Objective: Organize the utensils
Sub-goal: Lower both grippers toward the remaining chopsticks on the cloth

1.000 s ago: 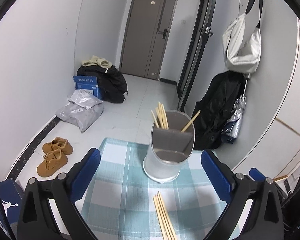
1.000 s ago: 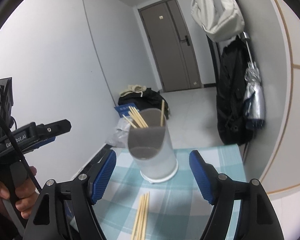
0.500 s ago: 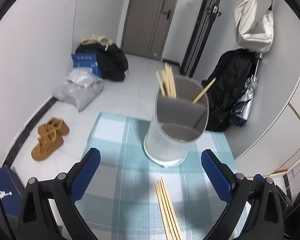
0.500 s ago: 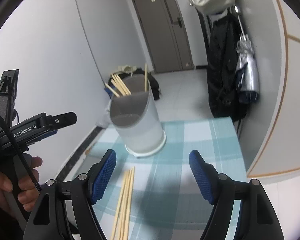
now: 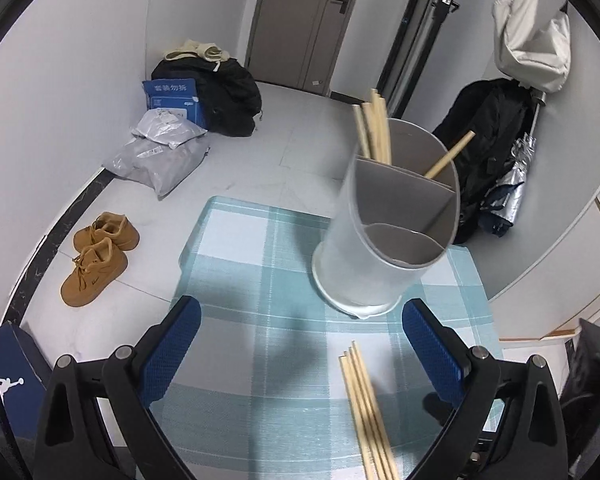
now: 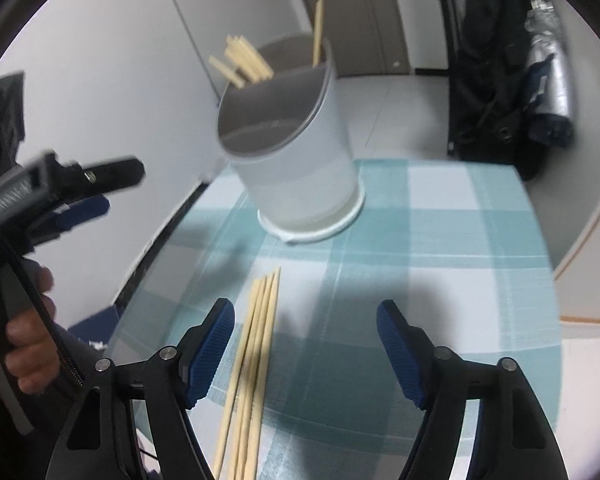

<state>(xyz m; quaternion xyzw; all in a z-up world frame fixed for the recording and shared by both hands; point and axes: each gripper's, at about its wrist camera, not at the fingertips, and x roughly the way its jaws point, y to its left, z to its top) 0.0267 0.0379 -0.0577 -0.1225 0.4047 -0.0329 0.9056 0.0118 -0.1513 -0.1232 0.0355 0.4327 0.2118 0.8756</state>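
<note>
Both cameras sit lower and closer to the checked tablecloth than one second ago; the background floor has receded. One grey divided holder stands upright at the cloth's far side; its rear compartments hold several chopsticks and one single stick. Four loose chopsticks lie side by side just in front of it, long axes running toward the holder. Left gripper and right gripper: jaws spread wide, holding nothing.
</note>
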